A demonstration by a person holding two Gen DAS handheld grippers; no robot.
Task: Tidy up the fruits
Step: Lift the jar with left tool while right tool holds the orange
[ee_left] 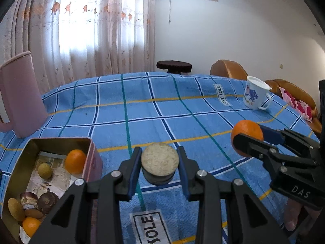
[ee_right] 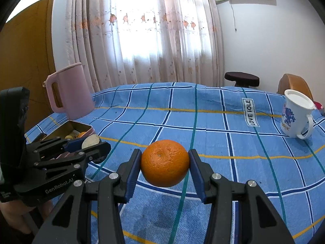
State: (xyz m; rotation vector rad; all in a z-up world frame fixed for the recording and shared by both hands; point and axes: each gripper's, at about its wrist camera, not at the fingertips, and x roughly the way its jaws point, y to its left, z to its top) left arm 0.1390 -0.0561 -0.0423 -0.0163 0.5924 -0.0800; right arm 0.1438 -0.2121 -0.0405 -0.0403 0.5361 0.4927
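Observation:
My left gripper (ee_left: 160, 163) is shut on a round beige, flat-topped fruit (ee_left: 160, 159) and holds it above the blue checked tablecloth. My right gripper (ee_right: 165, 162) is shut on an orange (ee_right: 165, 162), also held above the cloth; it shows in the left wrist view (ee_left: 246, 135) at the right. An open metal tin (ee_left: 89, 142) with pink outer walls stands at the lower left. It holds two oranges (ee_left: 75, 161), a yellow-green fruit (ee_left: 45, 170), dark round fruits (ee_left: 47, 201) and tan ones (ee_left: 15, 209). The tin also shows in the right wrist view (ee_right: 89, 129), behind the left gripper (ee_right: 95, 148).
A pink jug (ee_left: 19, 97) stands on the table behind the tin, at the far left. A white mug (ee_left: 256, 95) with a blue print stands at the far right. Chairs (ee_left: 229, 69) and a dark stool (ee_left: 174, 66) stand beyond the table's far edge.

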